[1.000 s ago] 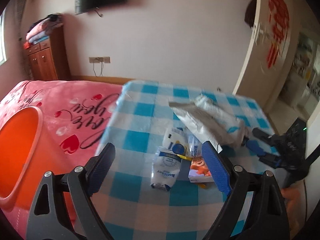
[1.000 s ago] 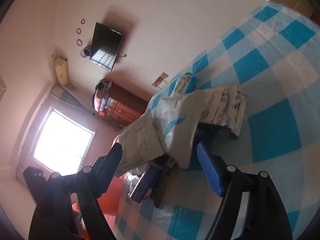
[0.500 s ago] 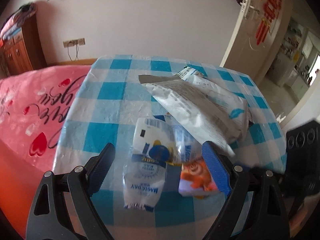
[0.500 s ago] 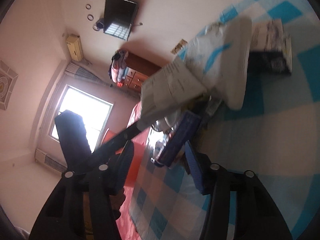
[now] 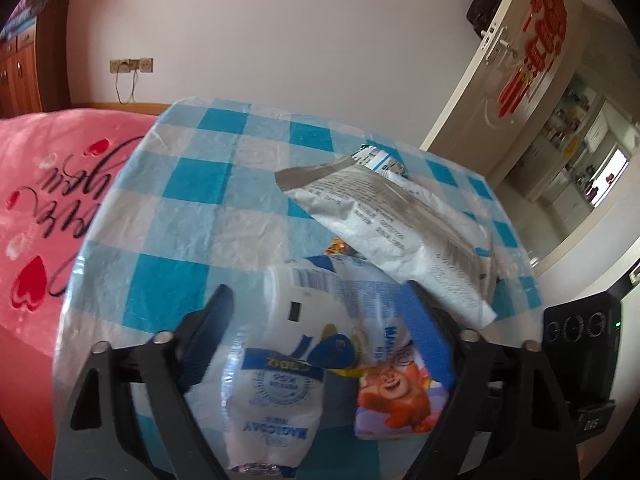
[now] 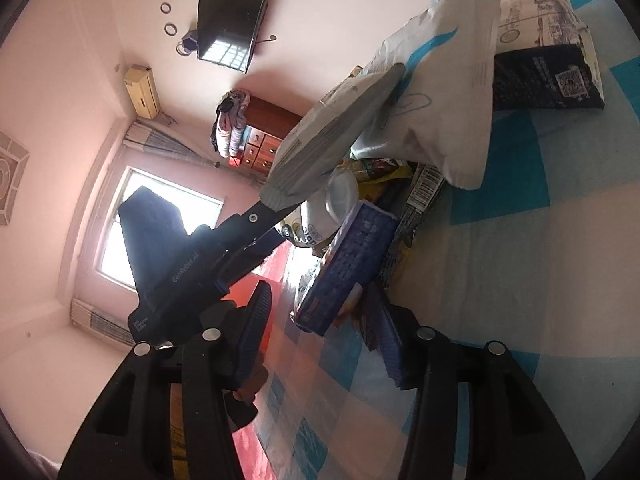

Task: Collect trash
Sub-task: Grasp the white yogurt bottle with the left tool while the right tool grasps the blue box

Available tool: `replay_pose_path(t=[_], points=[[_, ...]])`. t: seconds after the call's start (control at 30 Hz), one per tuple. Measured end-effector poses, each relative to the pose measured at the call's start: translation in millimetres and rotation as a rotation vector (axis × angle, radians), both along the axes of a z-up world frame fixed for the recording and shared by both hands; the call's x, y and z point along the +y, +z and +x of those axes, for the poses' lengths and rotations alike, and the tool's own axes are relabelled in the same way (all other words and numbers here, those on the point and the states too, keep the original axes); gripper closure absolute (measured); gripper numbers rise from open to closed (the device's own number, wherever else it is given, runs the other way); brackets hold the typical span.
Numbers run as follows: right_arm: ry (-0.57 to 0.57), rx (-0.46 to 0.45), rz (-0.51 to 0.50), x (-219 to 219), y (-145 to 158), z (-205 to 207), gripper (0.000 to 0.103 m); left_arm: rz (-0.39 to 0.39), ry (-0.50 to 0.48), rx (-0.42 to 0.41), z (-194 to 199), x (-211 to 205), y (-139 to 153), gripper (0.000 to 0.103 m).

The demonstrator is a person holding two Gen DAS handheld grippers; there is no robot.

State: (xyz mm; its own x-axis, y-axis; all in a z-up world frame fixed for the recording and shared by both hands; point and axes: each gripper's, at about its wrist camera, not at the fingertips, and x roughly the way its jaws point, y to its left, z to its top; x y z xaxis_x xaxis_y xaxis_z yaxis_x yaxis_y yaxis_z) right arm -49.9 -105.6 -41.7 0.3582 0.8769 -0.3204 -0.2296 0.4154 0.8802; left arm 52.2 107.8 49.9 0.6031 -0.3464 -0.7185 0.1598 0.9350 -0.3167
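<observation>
A pile of trash lies on the blue-checked table (image 5: 192,200). In the left wrist view a white and blue pouch (image 5: 276,396) and a small cartoon bear packet (image 5: 396,400) sit between my open left gripper's (image 5: 320,320) fingers. A large grey-white bag (image 5: 392,224) lies over the pile behind them. In the right wrist view my open right gripper (image 6: 320,320) is at a blue carton (image 6: 352,264) at the pile's edge, with the big bag (image 6: 440,92) and a black-and-white box (image 6: 548,64) beyond. The left gripper's body (image 6: 180,264) shows at left.
A pink blanket with red hearts (image 5: 44,216) covers the bed left of the table. A black device (image 5: 580,344) stands at the right table edge. A door (image 5: 512,80) stands open at right. A wooden dresser (image 6: 260,140) and window (image 6: 132,232) are behind.
Both grippers moved in toward the pile. The pouch and bear packet now lie between the left fingers. The right gripper has narrowed and reached the blue carton.
</observation>
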Motion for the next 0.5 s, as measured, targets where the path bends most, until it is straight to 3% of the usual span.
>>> replay_pose_path(t=[0.17,0.3,0.5], points=[[0.006,-0.003,-0.005,2,-1,1,0.051,-0.025,-0.004,-0.019,-1,-3,-1,0.034],[0.002,-0.002,-0.013,2,1,2,0.053,-0.038,0.047,-0.039,-5,5,2,0.058],[-0.007,0.001,-0.025,4,2,2,0.055,-0.067,0.075,-0.038,-15,17,0,0.059]])
